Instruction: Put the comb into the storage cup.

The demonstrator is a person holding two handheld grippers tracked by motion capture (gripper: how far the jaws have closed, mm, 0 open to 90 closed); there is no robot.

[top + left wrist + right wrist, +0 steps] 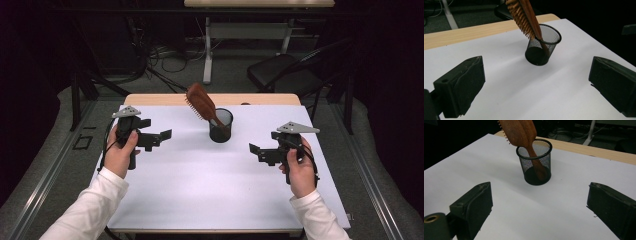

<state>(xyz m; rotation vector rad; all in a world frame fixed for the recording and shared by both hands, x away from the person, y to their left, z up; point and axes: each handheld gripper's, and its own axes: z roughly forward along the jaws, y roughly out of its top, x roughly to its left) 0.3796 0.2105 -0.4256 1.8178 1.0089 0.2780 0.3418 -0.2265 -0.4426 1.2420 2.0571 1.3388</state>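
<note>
One wooden hairbrush [201, 102] stands handle-down in one black mesh cup [221, 128]. Two grippers are held above the bench [200, 185]: the left gripper [161, 136] and the right gripper [256, 150], each with two black jaws. Two hands hold them, one apiece. One dark chair [280, 70] stands beyond the bench.
</note>
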